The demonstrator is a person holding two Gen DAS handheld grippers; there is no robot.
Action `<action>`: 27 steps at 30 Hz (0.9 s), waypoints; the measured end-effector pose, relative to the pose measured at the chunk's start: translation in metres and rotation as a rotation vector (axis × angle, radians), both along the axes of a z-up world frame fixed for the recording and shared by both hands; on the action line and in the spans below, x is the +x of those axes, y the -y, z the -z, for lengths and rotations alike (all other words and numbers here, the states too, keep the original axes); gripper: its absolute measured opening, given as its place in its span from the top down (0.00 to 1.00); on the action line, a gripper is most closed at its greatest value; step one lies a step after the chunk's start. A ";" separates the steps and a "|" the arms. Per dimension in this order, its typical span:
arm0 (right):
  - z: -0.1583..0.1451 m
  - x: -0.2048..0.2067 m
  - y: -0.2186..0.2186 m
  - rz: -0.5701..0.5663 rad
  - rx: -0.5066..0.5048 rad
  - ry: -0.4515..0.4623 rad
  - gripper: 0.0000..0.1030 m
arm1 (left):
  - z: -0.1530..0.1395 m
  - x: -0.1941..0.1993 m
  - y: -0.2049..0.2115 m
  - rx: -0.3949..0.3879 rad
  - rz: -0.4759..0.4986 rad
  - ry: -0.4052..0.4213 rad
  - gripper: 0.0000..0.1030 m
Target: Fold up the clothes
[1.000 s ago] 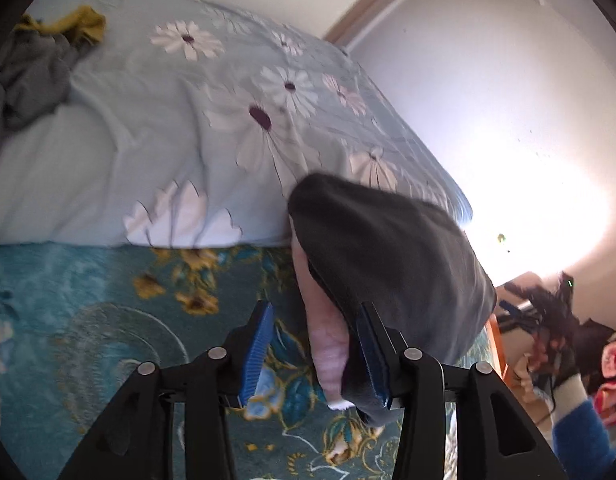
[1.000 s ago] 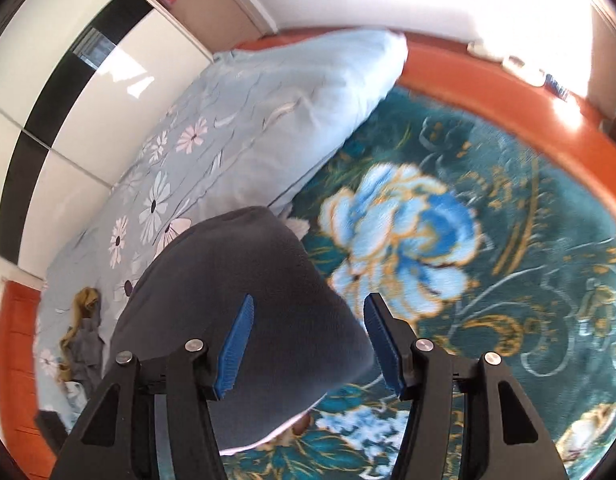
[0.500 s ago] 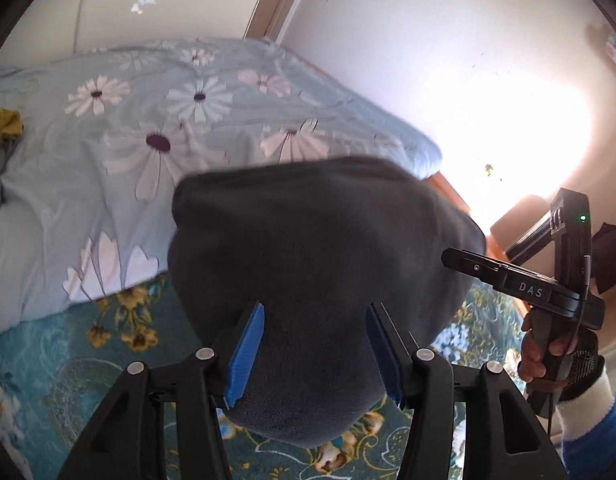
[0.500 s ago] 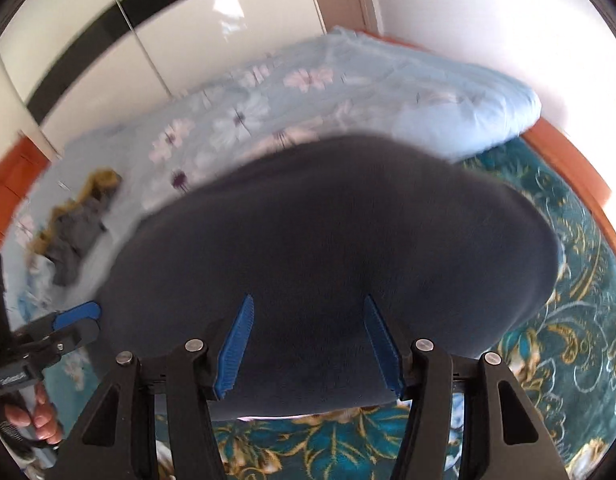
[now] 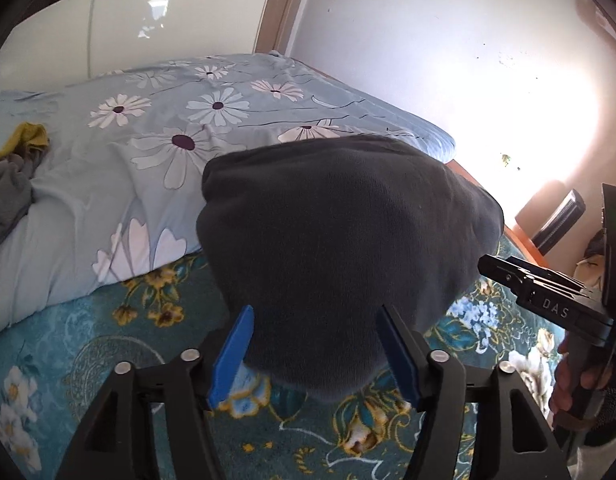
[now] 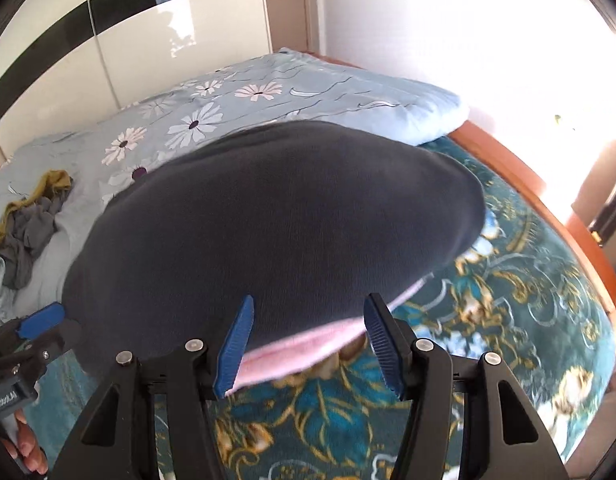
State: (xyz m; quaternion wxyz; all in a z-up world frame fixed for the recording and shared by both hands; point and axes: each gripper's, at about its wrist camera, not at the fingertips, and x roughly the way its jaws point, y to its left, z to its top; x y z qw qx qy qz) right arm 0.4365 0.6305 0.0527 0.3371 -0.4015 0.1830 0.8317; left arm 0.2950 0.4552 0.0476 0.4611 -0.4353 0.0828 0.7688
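A dark grey garment (image 5: 340, 248) with a pink lining (image 6: 300, 344) lies spread on the teal flowered bedcover (image 5: 108, 360). My left gripper (image 5: 314, 350) is open, its blue fingers on either side of the garment's near edge. My right gripper (image 6: 306, 346) is open too, its fingers straddling the garment's pink-lined near edge (image 6: 268, 240). The right gripper shows at the right of the left wrist view (image 5: 548, 300); the left gripper shows at the lower left of the right wrist view (image 6: 40, 324).
A light blue daisy duvet (image 5: 168, 132) is bunched behind the garment. A heap of grey and yellow clothes (image 6: 32, 220) lies on it at the left. A white and black wardrobe (image 6: 108, 40) stands behind. The wooden bed rim (image 6: 548, 208) runs along the right.
The garment hung bunched in the left gripper, then was spread wide and flat. Both views swung up to face the bed and wardrobe. Both grippers now stand open around its near edge.
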 end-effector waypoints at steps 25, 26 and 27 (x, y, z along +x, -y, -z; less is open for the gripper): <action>0.045 0.002 0.066 -0.100 0.067 0.107 0.12 | 0.054 0.016 0.023 -0.157 -0.050 0.037 0.00; 0.045 0.003 0.066 -0.096 0.067 0.103 0.07 | 0.054 0.015 0.022 -0.160 -0.054 0.037 0.00; 0.045 0.004 0.066 -0.092 0.068 0.098 0.03 | 0.053 0.013 0.022 -0.159 -0.057 0.040 0.00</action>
